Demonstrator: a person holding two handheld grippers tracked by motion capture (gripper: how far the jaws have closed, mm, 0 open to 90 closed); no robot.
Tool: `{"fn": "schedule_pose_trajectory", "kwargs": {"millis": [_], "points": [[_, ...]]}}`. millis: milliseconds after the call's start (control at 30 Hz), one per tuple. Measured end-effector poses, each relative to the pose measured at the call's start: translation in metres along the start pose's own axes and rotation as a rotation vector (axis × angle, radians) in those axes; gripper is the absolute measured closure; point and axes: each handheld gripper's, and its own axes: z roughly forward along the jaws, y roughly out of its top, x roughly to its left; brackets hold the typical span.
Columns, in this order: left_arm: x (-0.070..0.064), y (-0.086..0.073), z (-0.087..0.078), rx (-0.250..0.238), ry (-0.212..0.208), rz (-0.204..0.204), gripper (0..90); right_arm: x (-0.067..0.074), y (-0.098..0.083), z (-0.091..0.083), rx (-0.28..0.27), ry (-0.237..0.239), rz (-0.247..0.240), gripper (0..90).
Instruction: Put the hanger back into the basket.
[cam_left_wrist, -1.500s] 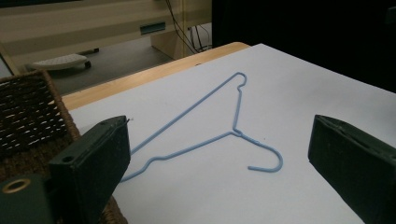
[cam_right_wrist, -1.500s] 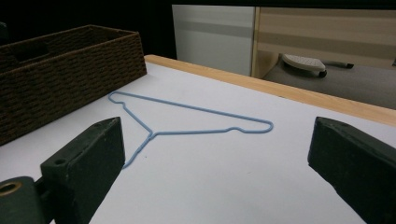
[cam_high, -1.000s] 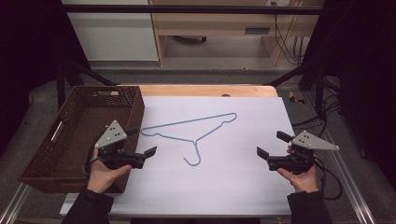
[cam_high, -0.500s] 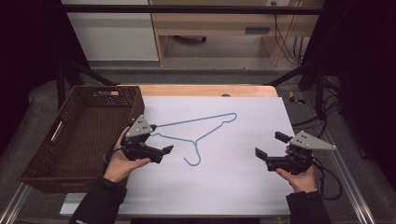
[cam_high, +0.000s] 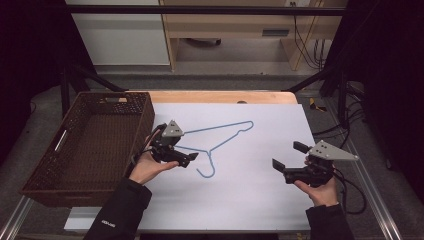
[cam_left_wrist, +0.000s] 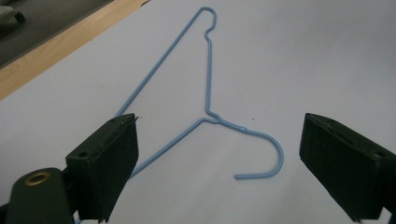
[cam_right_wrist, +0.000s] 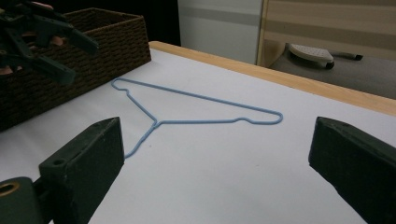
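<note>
From above, your left tongs (cam_high: 192, 159) have moved in from beside the basket (cam_high: 90, 135) to the blue wire hanger (cam_high: 220, 142) lying flat on the white table (cam_high: 250, 195); your right tongs (cam_high: 285, 161) have barely shifted. In the left gripper view, your jaws gape wide around the hanger's hook (cam_left_wrist: 268, 158). In the right gripper view, your jaws stand wide apart, holding nothing, hanger (cam_right_wrist: 196, 109) ahead.

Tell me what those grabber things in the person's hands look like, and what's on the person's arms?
Each hand holds a black grabber: the left gripper and the right gripper. Both have two chunky black jaws and a grey three-cornered plate on top, with a black cable trailing off. A brass-coloured ring sits near one jaw in each gripper view. The person wears black sleeves; the left one has small white lettering, too tiny to read.
</note>
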Motion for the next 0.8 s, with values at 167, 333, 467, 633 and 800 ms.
{"fn": "schedule_pose_trajectory", "kwargs": {"millis": [167,333,467,633,800], "points": [[0.001,0.001,0.014,0.026,0.001,0.007,12.3,0.0,0.0,0.0,0.0,0.001,0.0,3.8],[0.006,0.0,0.031,0.048,-0.009,-0.004,13.7,0.0,0.0,0.001,0.004,0.002,0.0,3.7],[0.012,-0.004,0.049,0.082,-0.019,-0.01,15.0,0.0,-0.001,0.002,0.006,0.003,0.003,3.7],[0.019,-0.009,0.065,0.093,-0.009,-0.038,19.8,0.001,-0.001,0.003,0.008,0.005,0.002,3.7],[0.025,-0.014,0.077,0.12,-0.007,-0.045,23.8,0.0,-0.001,0.003,0.009,0.005,0.004,3.7]]}}
